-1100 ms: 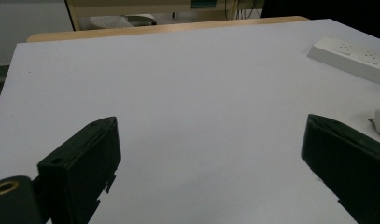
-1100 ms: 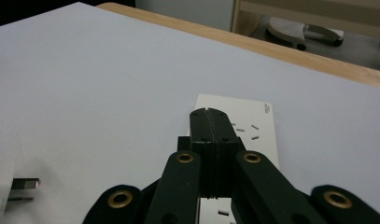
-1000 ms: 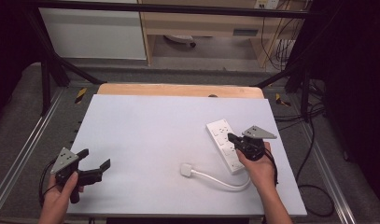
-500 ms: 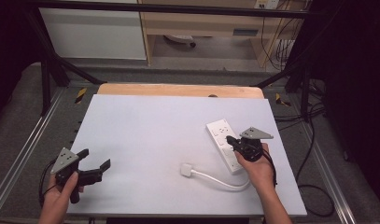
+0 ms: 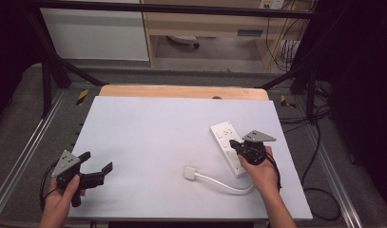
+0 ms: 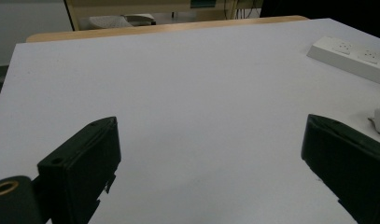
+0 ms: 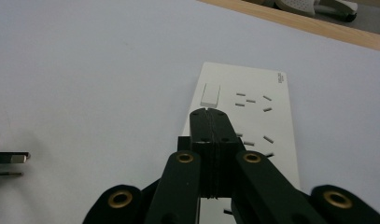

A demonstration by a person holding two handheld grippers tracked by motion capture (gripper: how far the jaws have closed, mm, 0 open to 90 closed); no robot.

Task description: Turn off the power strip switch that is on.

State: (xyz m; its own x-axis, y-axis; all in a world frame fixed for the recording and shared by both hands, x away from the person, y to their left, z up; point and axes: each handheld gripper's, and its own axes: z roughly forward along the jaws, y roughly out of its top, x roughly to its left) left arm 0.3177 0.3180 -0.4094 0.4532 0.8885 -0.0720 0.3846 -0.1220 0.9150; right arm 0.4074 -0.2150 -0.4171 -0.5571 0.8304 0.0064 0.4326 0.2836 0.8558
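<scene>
power strip under closed right gripper tips

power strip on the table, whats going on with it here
A person holds a gripper in each hand at a white table. The right gripper, jaws shut with nothing between them, hangs over the white power strip, near its switch. The strip's plug lies loose on the table. The left gripper sits open off to the side, holding nothing.

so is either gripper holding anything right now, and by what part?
Nothing is held. The right gripper has its jaws shut together, empty, above the white plastic power strip. The left gripper is open over the bare white table.
</scene>
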